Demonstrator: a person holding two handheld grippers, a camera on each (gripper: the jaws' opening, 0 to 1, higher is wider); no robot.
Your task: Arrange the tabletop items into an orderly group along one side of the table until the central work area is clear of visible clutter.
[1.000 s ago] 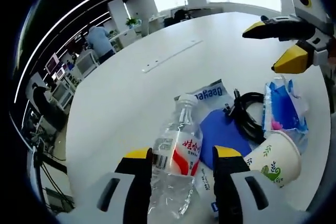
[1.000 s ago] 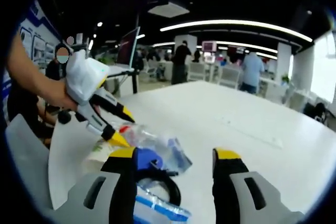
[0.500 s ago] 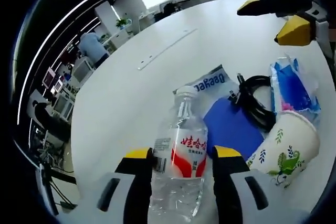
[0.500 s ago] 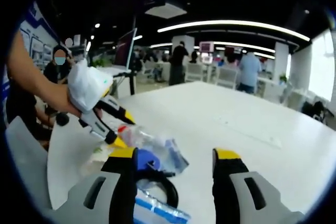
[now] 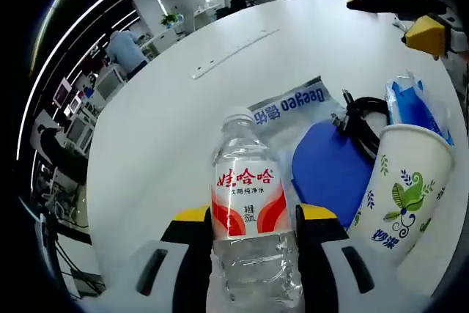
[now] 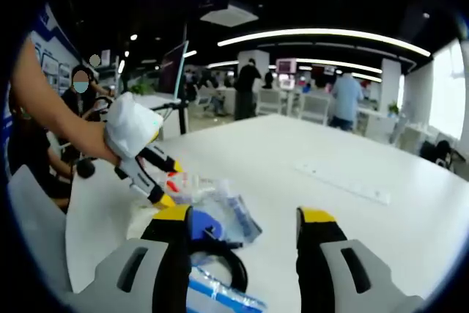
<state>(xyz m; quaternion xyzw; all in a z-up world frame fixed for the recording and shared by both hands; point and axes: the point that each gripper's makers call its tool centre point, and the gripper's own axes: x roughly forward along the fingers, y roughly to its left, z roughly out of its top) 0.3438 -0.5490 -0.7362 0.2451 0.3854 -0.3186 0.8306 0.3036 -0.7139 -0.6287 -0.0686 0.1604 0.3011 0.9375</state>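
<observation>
**Two close views, one shared cluster**

Our left gripper view looks close along its jaws across the bench (image 5: pixel 183 100) toward windows. Our right gripper view faces the office interior. Both share the blue pouch (image 5: pixel 330 170) (image 6: pixel 203 222) and black cable (image 5: pixel 364 115) (image 6: pixel 220 258).

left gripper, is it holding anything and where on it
The left gripper holds the water bottle by its lower body, just below the red label; the right gripper holds nothing.

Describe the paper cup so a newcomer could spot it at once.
On the white table, find the cluster of items beside the held water bottle. The paper cup stands there next to a blue pouch and a black cable; it alone is white with green leaf prints.
</observation>
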